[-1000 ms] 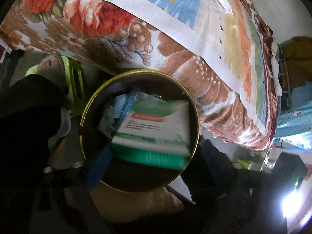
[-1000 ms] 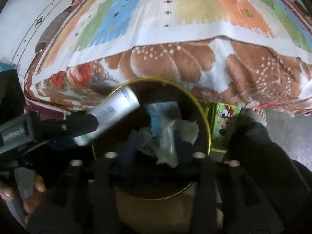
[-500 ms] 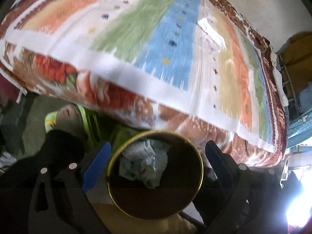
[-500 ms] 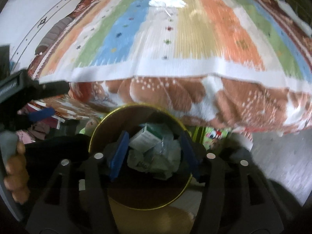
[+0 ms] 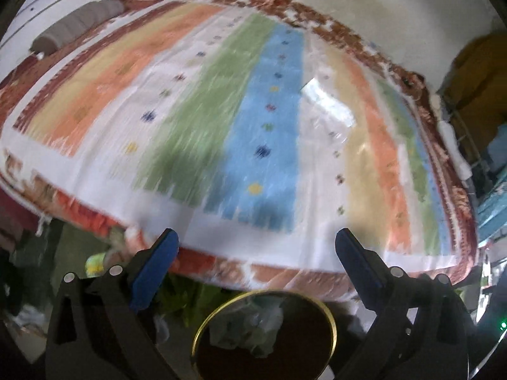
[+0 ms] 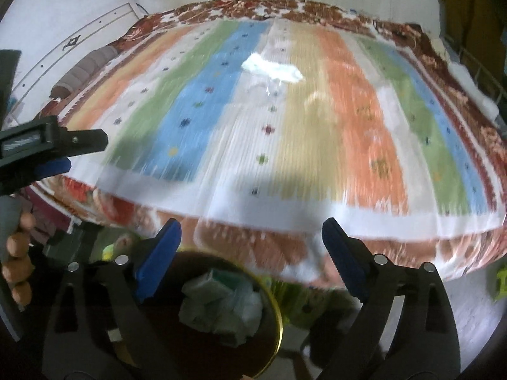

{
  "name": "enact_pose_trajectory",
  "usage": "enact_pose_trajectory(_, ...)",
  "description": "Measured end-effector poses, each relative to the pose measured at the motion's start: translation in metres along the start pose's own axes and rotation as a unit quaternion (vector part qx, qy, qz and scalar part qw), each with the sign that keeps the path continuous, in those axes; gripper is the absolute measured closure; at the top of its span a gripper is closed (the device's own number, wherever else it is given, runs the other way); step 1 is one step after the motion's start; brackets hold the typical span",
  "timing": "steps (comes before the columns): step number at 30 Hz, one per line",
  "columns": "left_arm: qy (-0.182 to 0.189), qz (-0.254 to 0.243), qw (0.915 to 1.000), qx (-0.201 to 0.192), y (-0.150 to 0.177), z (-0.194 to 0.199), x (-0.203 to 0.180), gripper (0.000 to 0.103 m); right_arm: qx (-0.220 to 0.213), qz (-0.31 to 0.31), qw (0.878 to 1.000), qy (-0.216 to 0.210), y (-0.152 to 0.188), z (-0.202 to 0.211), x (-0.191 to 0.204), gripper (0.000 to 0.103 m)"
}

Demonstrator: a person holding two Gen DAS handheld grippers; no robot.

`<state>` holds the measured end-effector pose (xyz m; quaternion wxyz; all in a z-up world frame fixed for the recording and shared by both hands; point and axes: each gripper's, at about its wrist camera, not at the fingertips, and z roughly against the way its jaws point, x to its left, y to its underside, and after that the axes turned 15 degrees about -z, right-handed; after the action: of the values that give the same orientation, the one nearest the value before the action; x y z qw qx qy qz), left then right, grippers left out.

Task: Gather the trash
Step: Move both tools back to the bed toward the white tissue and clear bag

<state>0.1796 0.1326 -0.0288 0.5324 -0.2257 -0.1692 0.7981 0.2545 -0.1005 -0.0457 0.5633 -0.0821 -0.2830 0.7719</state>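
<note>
Both hand-held grippers — left (image 5: 256,247), right (image 6: 252,237) — gape wide, empty, above the trash-filled bin (image 6: 275,313).

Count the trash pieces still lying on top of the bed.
1: a clear plastic wrapper mid-bed, on the pale stripe beside the blue one, also seen from the left wrist. Blur could hide smaller bits.

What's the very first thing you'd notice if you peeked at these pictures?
The big bed cover with green, blue, orange and cream stripes fills most of both views. On it, toward the far middle, lies a crumpled clear plastic wrapper. Below the bed's near edge stands a dark round bin with a gold rim, holding trash, with the open right gripper above it.
</note>
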Motion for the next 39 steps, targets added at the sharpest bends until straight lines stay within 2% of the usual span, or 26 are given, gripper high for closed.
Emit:
enact_pose_trajectory(4, 0.012, -0.006, 0.9992, -0.037, -0.023, -0.003, 0.001, 0.006, -0.007, -0.011, 1.000, -0.013, -0.017, -0.007, 0.003, 0.014)
enact_pose_trajectory(7, 0.036, -0.004, 0.9985, -0.041, -0.039, -0.014, 0.003, 0.006, -0.023, -0.002, 1.000, -0.008, -0.030, -0.013, 0.007, 0.012)
enact_pose_trajectory(8, 0.046, -0.002, 0.9981, -0.041, -0.043, -0.018, 0.004, 0.006, -0.026, 0.001, 1.000, -0.008, -0.033, -0.016, 0.008, 0.010)
enact_pose_trajectory(10, 0.096, -0.004, 0.9948, -0.033, -0.053, -0.035, 0.006, 0.006, -0.029, 0.011, 0.999, -0.006, -0.040, -0.024, 0.011, 0.009)
enact_pose_trajectory(15, 0.087, -0.022, 0.9947, -0.050, -0.072, -0.052, 0.006, 0.006, -0.050, 0.031, 0.998, 0.006, -0.058, -0.046, 0.014, 0.009)
enact_pose_trajectory(21, 0.065, -0.049, 0.9949, -0.059, -0.098, -0.074, 0.009, 0.006, -0.054, 0.021, 0.998, -0.003, -0.082, -0.069, 0.013, 0.009)
enact_pose_trajectory(26, 0.071, -0.057, 0.9948, -0.044, -0.121, -0.101, 0.013, 0.007, -0.048, 0.023, 0.999, -0.007, -0.100, -0.087, 0.014, 0.009)
enact_pose_trajectory(30, 0.080, -0.061, 0.9937, -0.049, -0.136, -0.115, 0.008, 0.007, -0.043, 0.023, 0.999, -0.003, -0.116, -0.106, 0.016, 0.011)
enact_pose_trajectory(32, 0.084, -0.072, 0.9926, -0.050, -0.143, -0.125, 0.002, 0.007, -0.041, 0.025, 0.999, 0.007, -0.124, -0.116, 0.017, 0.017)
enact_pose_trajectory(34, 0.084, -0.073, 0.9924, -0.052, -0.147, -0.133, 0.001, 0.007, -0.040, 0.024, 0.999, 0.013, -0.129, -0.125, 0.016, 0.019)
enact_pose_trajectory(39, 0.081, -0.051, 0.9936, -0.060, -0.150, -0.152, 0.004, 0.009, -0.032, 0.009, 0.999, 0.006, -0.144, -0.150, 0.008, 0.030)
